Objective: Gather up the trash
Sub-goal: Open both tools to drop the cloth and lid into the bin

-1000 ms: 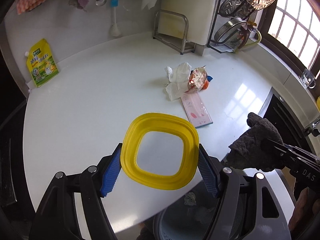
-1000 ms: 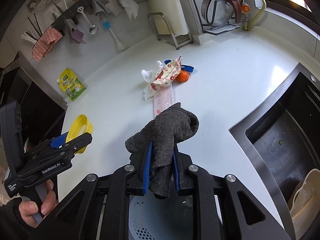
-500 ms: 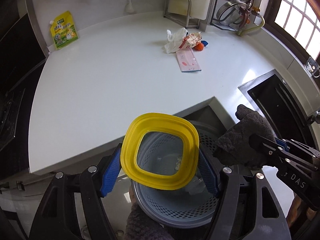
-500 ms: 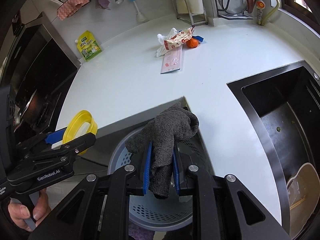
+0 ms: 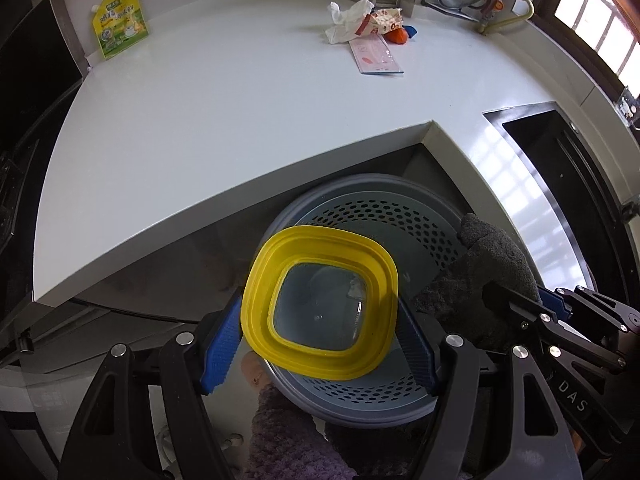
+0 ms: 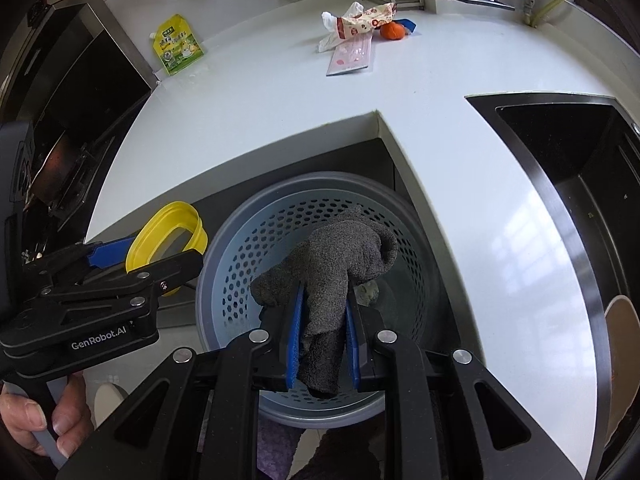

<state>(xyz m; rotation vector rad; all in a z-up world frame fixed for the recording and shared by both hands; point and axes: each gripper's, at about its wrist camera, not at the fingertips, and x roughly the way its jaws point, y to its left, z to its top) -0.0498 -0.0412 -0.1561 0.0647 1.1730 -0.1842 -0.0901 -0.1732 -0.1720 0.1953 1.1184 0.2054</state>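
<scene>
Kitchen bin, cloth in right tool

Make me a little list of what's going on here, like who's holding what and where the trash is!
left gripper: shut on the yellow lid, held over the bin
right gripper: shut on the gray cloth, held over the bin
bin: gray-blue, holes in its wall, on the floor below the counter edge, a small scrap inside
counter: white
trash left on counter: white tissue, printed wrapper, pink flat packet, orange thing
green pouch: by the back wall
sink: dark, at the right
</scene>
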